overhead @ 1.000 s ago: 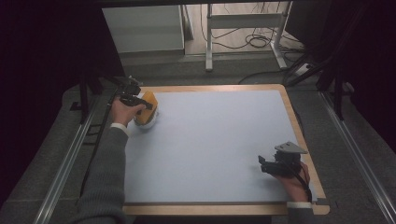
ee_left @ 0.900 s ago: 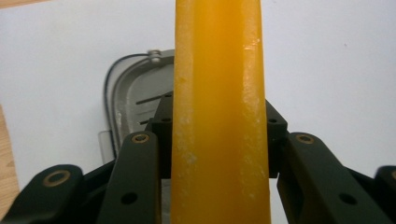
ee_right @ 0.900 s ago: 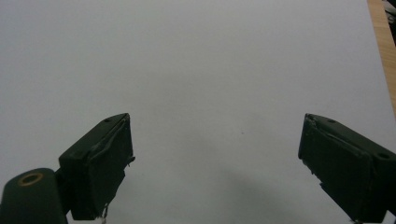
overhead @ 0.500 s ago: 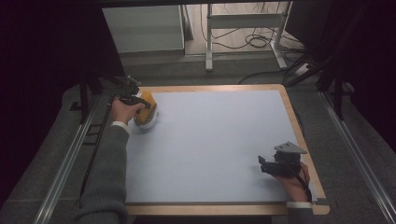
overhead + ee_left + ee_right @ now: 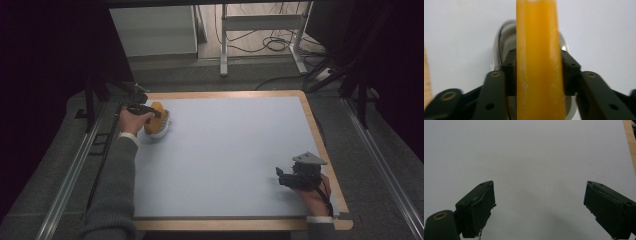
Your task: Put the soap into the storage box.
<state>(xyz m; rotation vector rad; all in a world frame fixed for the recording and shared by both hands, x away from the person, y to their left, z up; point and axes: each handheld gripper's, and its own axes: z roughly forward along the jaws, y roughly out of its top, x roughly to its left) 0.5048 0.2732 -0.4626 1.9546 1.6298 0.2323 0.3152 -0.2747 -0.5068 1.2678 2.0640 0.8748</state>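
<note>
A smooth orange object (image 5: pixel 539 30) stands on edge between the jaws of my left gripper (image 5: pixel 539 66), above a shiny metal bowl (image 5: pixel 500 42). The jaws have just been opening, but both pads (image 5: pixel 510 72) still lie against the orange sides. In the high view this gripper (image 5: pixel 150 113) sits at the table's far left corner, over the orange object (image 5: pixel 156 120) and the bowl (image 5: pixel 164 131). My right gripper (image 5: pixel 280 177) rests near the front right edge. It stands open (image 5: pixel 539 205) over bare mat with nothing between its fingers.
A pale blue mat (image 5: pixel 225 150) covers the wooden-rimmed table (image 5: pixel 320 135). Metal rails run along both sides. Beyond the far edge stand a white cabinet (image 5: pixel 155 30) and a metal frame with cables (image 5: pixel 265 25) on the floor.
</note>
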